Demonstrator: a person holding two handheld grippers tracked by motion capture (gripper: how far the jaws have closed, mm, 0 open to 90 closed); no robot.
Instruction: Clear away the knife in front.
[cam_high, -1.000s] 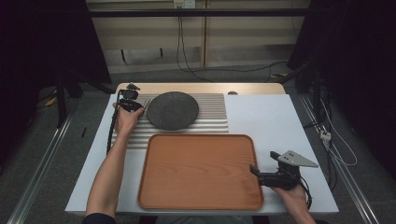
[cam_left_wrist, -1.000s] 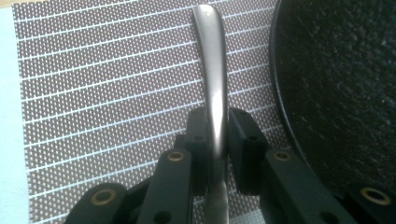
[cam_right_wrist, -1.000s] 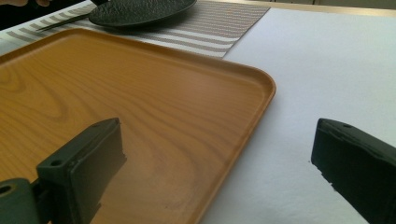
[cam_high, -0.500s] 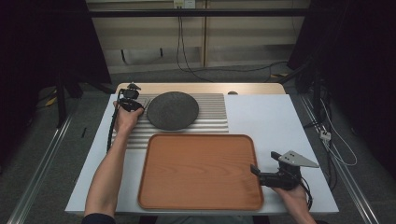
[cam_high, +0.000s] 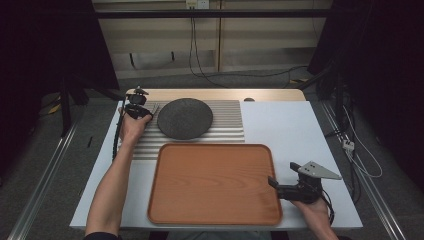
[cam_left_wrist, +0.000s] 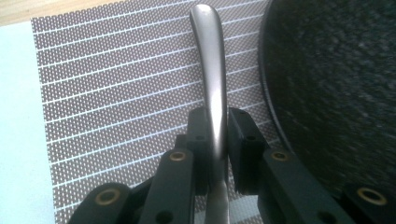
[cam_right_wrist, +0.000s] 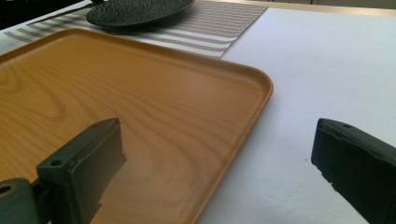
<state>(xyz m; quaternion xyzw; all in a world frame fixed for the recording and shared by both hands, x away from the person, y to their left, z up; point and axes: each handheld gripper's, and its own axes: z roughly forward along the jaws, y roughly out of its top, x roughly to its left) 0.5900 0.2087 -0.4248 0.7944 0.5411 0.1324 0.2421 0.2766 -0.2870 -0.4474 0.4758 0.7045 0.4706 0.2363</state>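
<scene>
From the high view, the left gripper (cam_high: 138, 107) sits at the striped mat (cam_high: 225, 130) beside the dark plate (cam_high: 184, 118), while the right gripper (cam_high: 290, 189) waits at the right edge of the wooden tray (cam_high: 215, 185), which holds nothing yet. In the left gripper view, the jaws clamp a metal utensil handle (cam_left_wrist: 211, 74) lying over the mat just left of the plate; its working end is cut off, so whether fork or spoon is unclear. In the right gripper view, the jaws stand wide apart astride the tray's rim, gripping nothing. Likely only 1 pick is made; the move remains.

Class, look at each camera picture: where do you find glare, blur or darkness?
Left gripper view: a bright streak of glare runs down the metal handle, and the dark plate looks soft. Right gripper view: the near jaws are blurred, while the wooden tray is sharper. High view: the surroundings are dark and the table is lit.
</scene>
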